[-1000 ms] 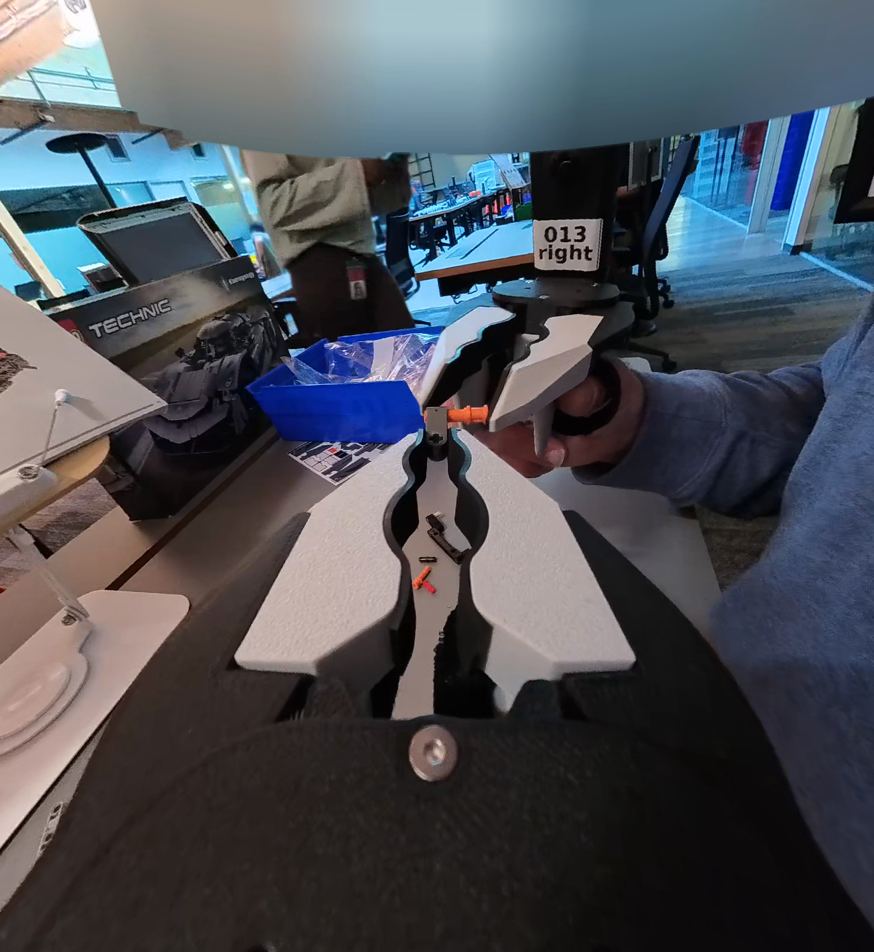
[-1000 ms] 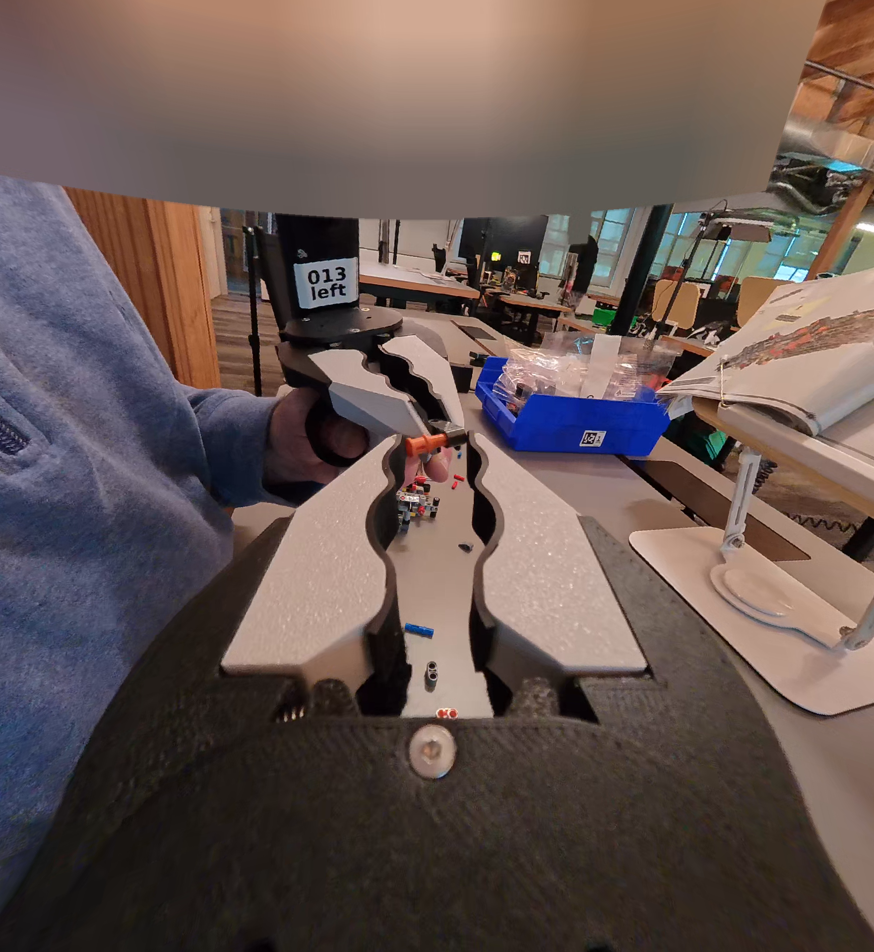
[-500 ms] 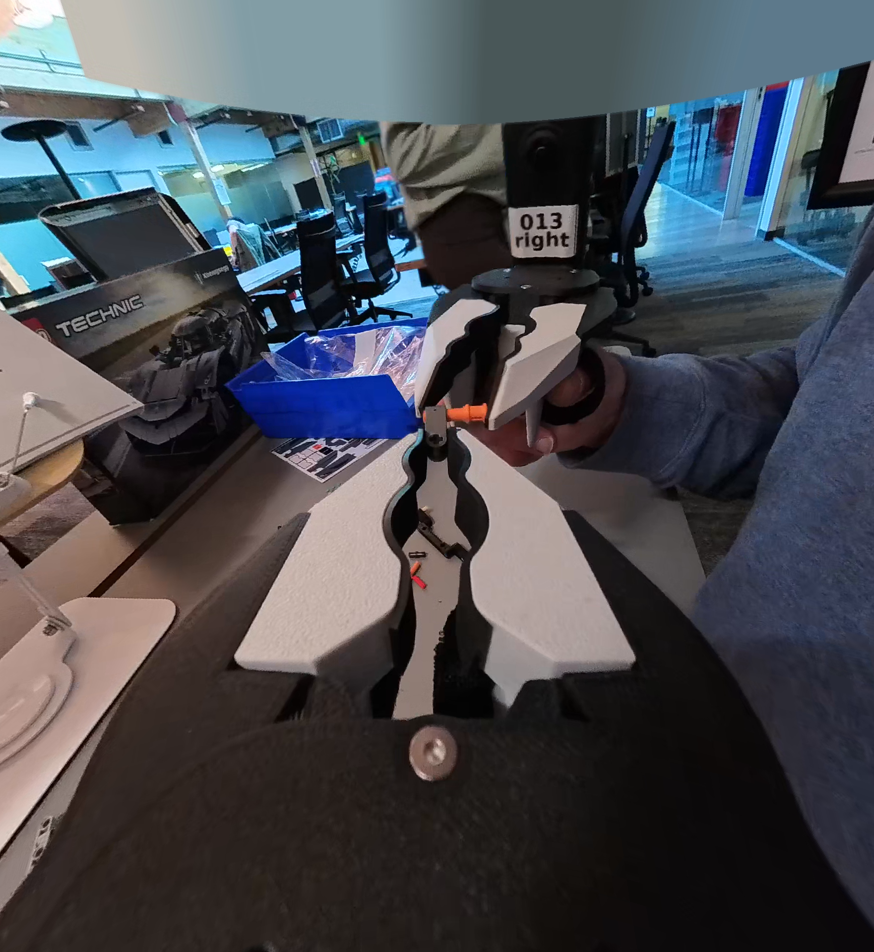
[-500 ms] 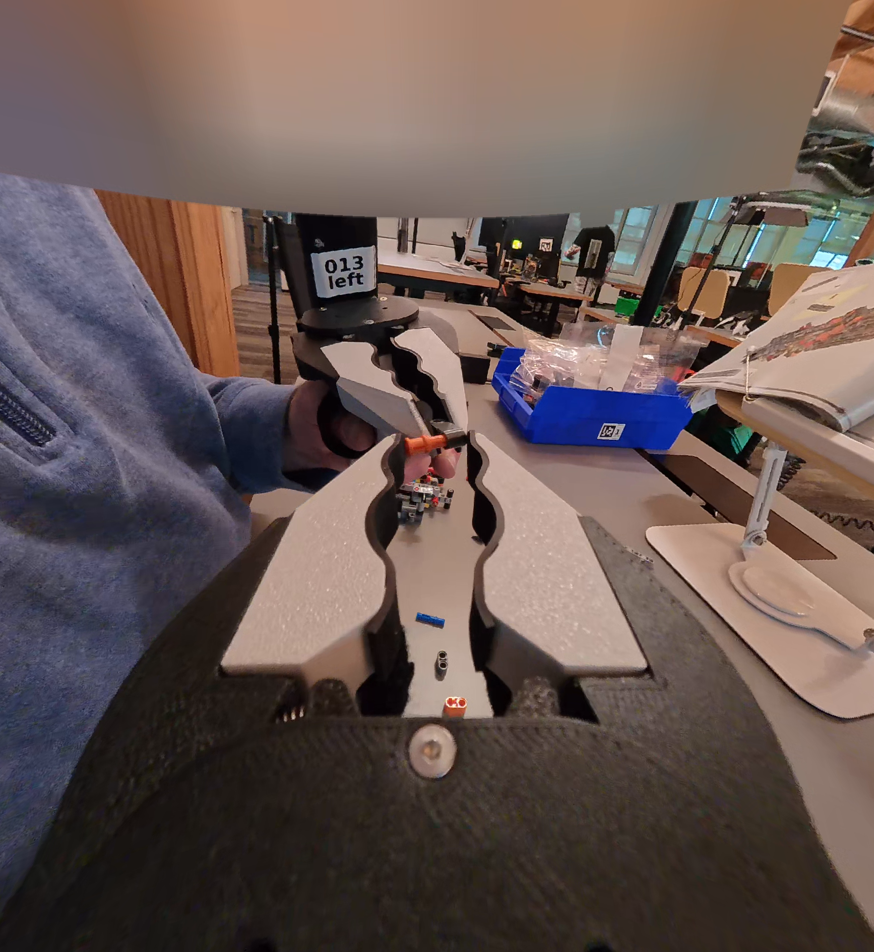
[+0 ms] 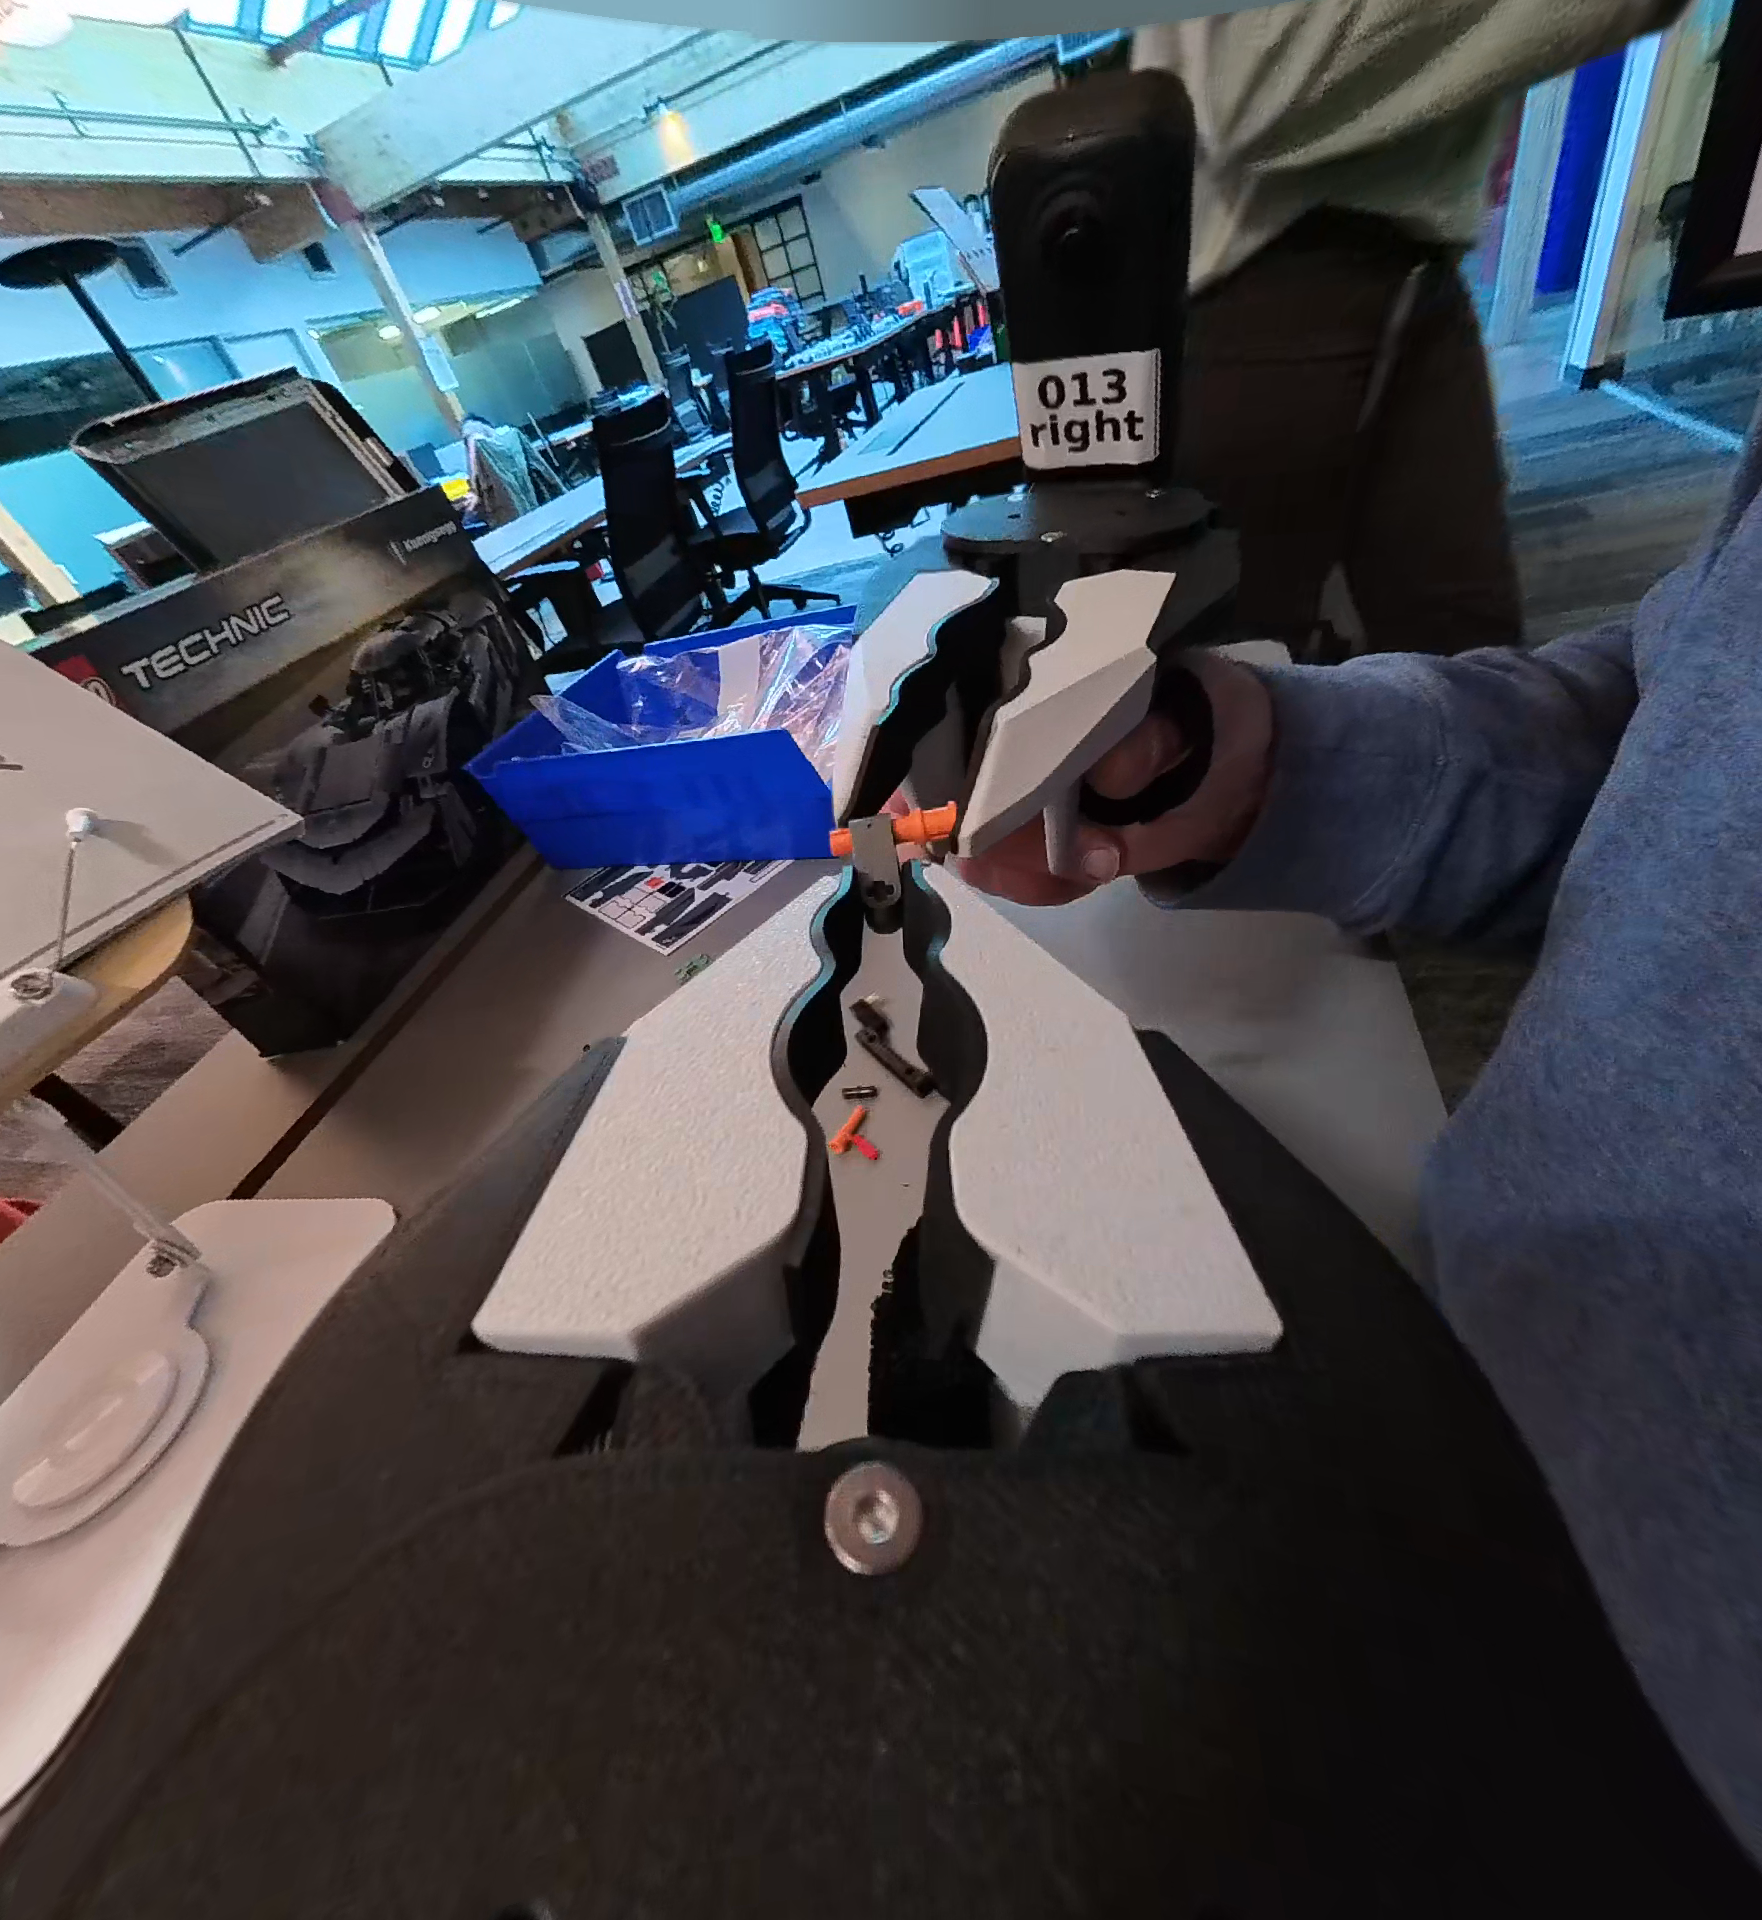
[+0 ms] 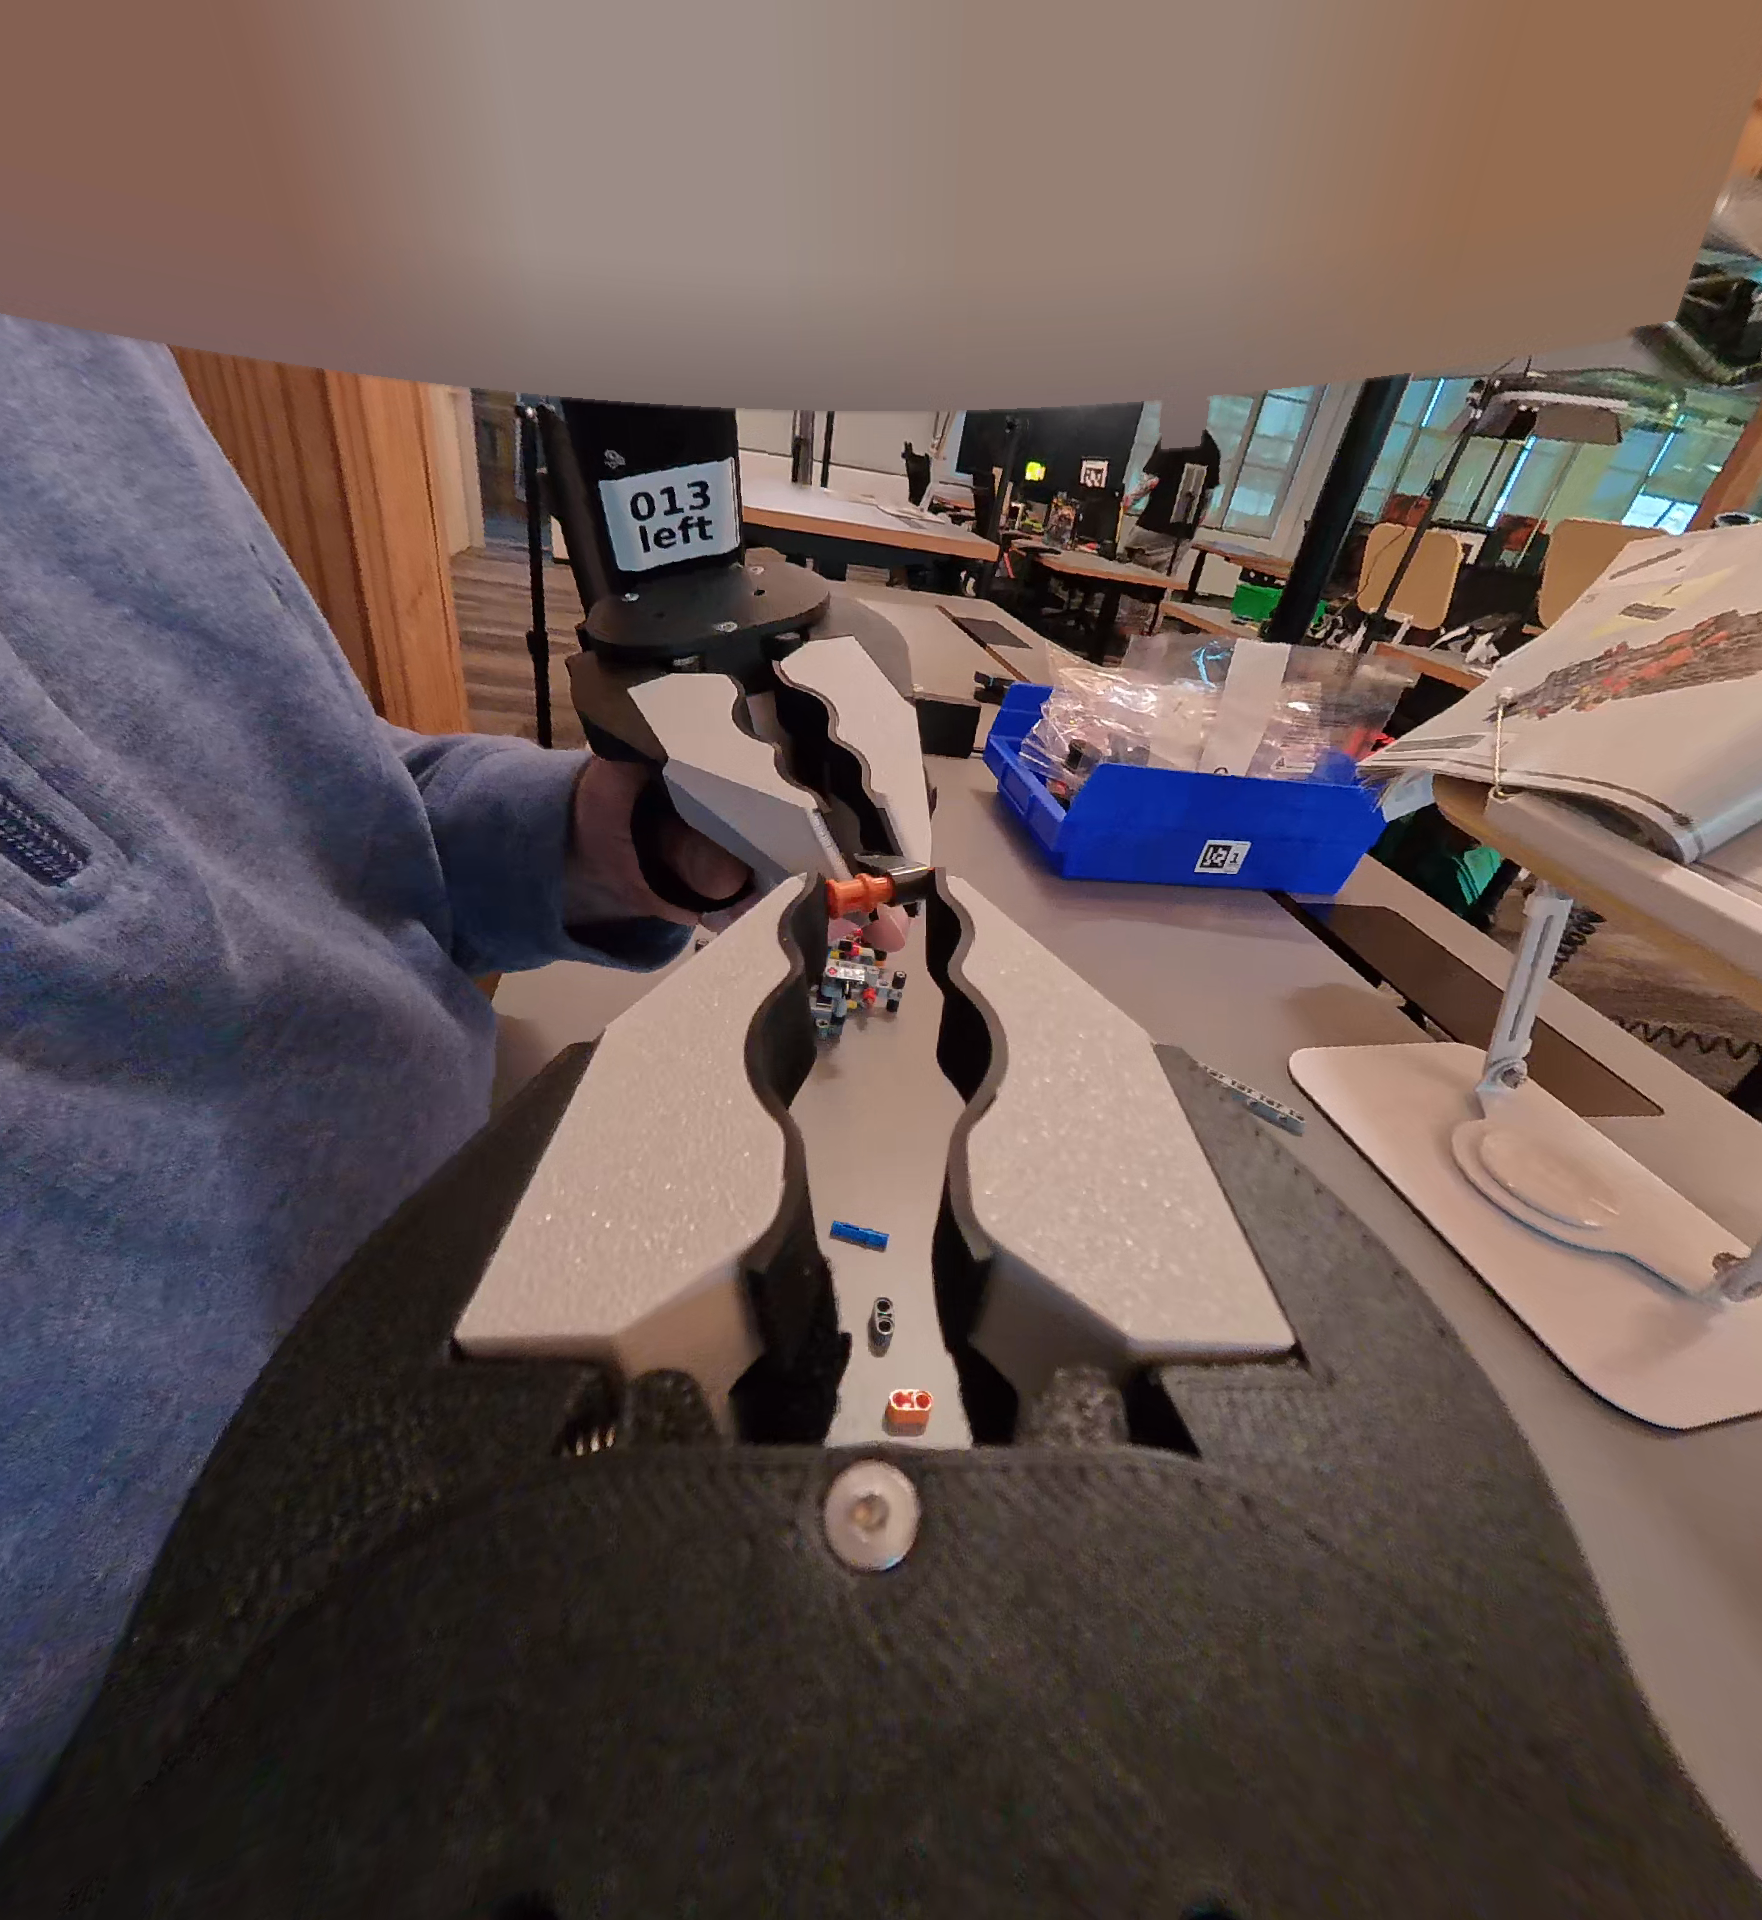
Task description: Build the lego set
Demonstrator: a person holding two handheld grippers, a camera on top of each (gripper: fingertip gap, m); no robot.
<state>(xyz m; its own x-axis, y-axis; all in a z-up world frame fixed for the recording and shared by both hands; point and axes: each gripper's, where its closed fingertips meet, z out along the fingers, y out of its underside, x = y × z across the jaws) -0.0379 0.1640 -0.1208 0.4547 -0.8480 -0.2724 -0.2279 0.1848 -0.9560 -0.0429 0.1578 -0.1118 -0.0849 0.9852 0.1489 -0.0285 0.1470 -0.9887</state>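
Orange axle through grey connector, pinched between both hand-held grippers' tips.

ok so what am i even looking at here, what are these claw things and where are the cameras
No robot here: a person holds two handheld two-finger grippers, one per hand. Each carries a camera looking along its own fingers, so each picture shows one gripper close and the other farther off. The left gripper pinches a small dark grey lego piece; the right gripper meets it, with an orange pin between its fingertips that passes through that piece. On the grey table lie a part-built model, a blue pin, a small orange piece, a blue bin of bagged parts and an instruction booklet on a stand.
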